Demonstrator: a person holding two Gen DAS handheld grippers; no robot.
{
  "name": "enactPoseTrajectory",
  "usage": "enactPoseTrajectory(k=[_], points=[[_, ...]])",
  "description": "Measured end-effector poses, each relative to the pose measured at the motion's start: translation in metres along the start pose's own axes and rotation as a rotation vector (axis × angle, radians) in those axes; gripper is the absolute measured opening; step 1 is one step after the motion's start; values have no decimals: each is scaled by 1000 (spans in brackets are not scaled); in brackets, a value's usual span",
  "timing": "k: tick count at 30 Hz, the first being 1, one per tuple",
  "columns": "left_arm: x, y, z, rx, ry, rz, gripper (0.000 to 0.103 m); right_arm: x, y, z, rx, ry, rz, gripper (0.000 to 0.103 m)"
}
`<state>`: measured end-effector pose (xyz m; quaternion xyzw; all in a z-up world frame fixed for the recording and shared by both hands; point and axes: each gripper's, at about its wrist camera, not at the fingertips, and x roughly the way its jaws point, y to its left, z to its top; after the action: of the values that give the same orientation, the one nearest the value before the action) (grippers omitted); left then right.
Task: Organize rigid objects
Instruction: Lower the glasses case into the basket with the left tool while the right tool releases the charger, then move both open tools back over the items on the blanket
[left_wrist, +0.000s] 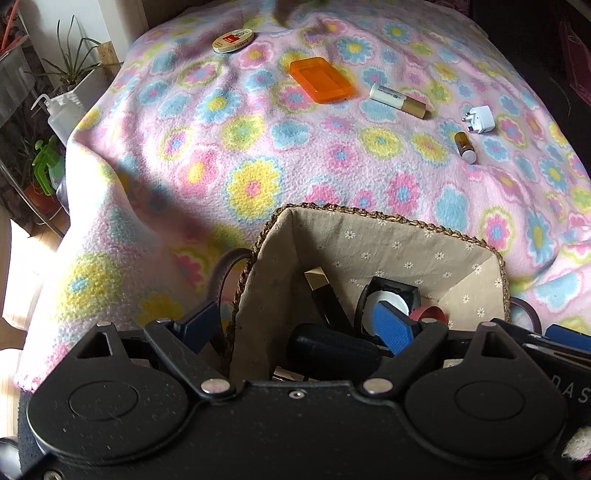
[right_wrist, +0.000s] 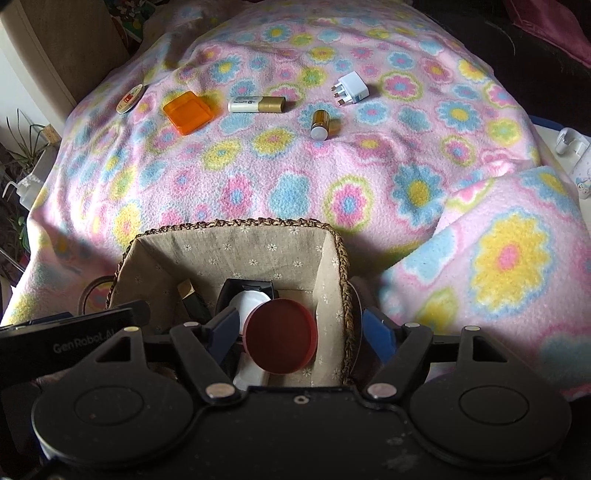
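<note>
Both grippers hang over the lined wicker basket (right_wrist: 334, 254). The right gripper (right_wrist: 301, 332) stands open astride its wall, the red round lid (right_wrist: 281, 336) loose between its fingers, apparently dropped in. The left gripper (left_wrist: 295, 325), open and empty, straddles the opposite rim, likely steadying it

Fuzzy fleece blanket (right_wrist: 280, 177), cloth-lined woven basket (right_wrist: 258, 251) (braided rim), translucent plastic orange box (right_wrist: 188, 112).

The left gripper (left_wrist: 297, 328) hung open astride the near-left wall of the lined basket (left_wrist: 388, 236). On the blanket (left_wrist: 221, 155), toward its far edge, lay an orange box (left_wrist: 319, 79), a round tin (left_wrist: 233, 40) and a white plug (left_wrist: 479, 119).
</note>
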<state>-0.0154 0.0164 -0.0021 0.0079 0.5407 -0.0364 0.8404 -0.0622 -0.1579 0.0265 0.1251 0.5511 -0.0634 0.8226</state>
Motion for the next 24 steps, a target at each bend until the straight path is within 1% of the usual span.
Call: enactPoseTrajectory(k=[11,24], points=[[0,7,1,-32,4,-17,87,-2,6,-2,-43,-9,-39,76],[1,3,1,-19,12,-8,87,0,9,-1,-69,7,-49,77]])
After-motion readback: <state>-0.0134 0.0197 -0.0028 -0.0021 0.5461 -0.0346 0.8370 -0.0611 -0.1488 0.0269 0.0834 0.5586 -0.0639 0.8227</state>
